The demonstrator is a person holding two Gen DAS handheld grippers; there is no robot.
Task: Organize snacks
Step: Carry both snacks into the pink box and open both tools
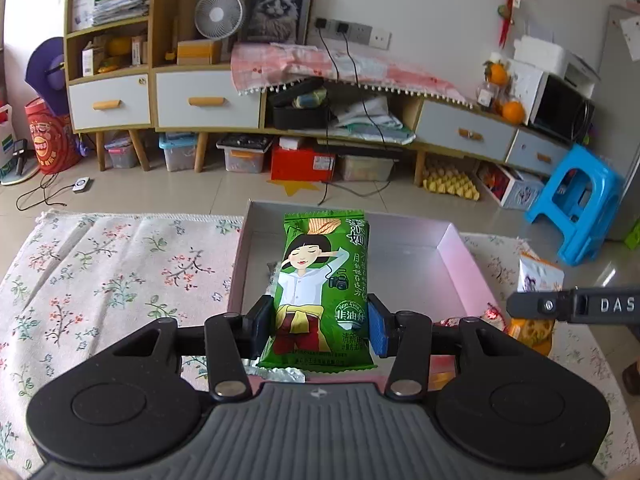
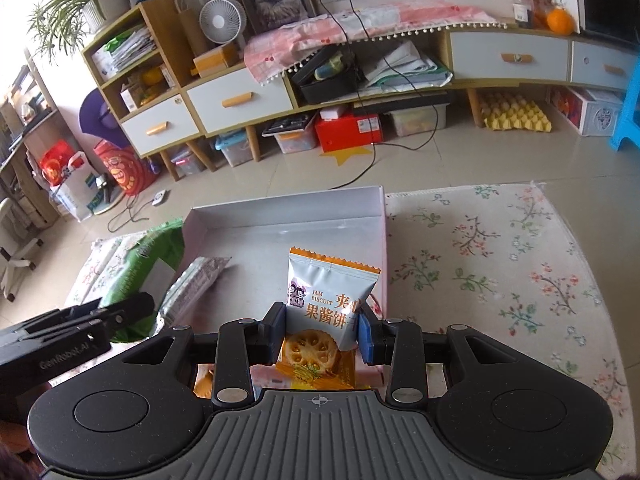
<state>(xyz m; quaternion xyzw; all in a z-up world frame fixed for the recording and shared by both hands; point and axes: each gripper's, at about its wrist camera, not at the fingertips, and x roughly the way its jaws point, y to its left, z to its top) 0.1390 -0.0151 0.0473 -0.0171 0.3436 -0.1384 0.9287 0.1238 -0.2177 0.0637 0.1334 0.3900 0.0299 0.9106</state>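
Observation:
My left gripper (image 1: 322,326) is shut on a green snack packet (image 1: 322,280) printed with a cartoon girl and holds it over the near part of an open pink-white box (image 1: 460,252). My right gripper (image 2: 323,334) is shut on a grey and orange jam biscuit packet (image 2: 330,300) and holds it over the box's (image 2: 280,212) near right side. A silver packet (image 2: 196,284) lies inside the box at its left. The green packet (image 2: 156,256) and the left gripper's body (image 2: 72,332) show at the left of the right wrist view. The biscuit packet (image 1: 538,276) shows at the right of the left wrist view.
The box sits on a table with a floral cloth (image 1: 100,264). Small red and orange wrapped snacks (image 1: 492,316) lie near the box's front right. Beyond the table are a tiled floor, a long cabinet (image 1: 208,96) and a blue stool (image 1: 572,204).

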